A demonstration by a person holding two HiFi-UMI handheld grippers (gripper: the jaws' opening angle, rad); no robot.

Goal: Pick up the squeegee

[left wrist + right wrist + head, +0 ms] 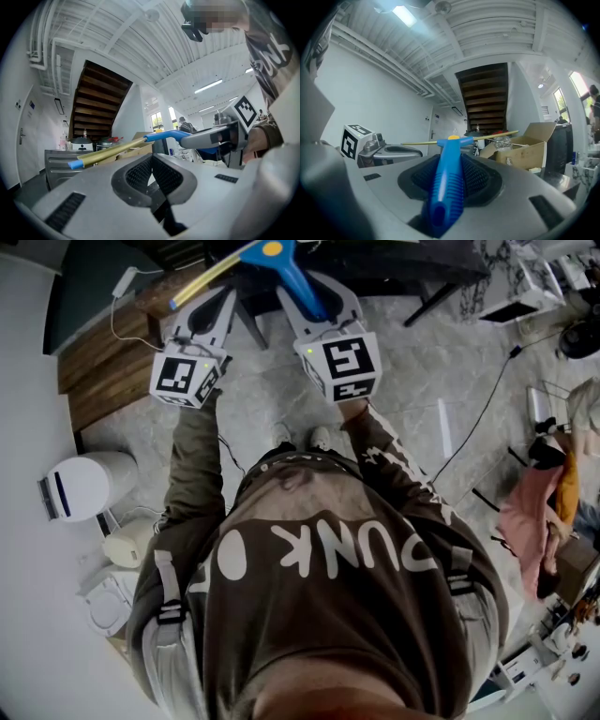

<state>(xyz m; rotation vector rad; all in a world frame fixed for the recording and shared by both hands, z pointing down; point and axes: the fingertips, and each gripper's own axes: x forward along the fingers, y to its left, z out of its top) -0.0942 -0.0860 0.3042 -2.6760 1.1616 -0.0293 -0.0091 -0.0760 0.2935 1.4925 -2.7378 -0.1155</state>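
One squeegee [447, 183], its yellow blade bar out ahead, hangs level in the air, its ribbed blue handle clamped between the narrow-set jaws of the right gripper [321, 307]. Beside it, the left gripper [151, 161] is pressed together on nothing. The pick-up looks complete; the next move calls only for a steady grip.

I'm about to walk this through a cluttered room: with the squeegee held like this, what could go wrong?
The right gripper clamps the squeegee by its blue handle alone, so the wide blade out front might twist or droop in the grip. The blade's end reaches across in front of the left gripper, shut and empty; a swing of either hand could knock them together. The cardboard box ahead could snag the blade.
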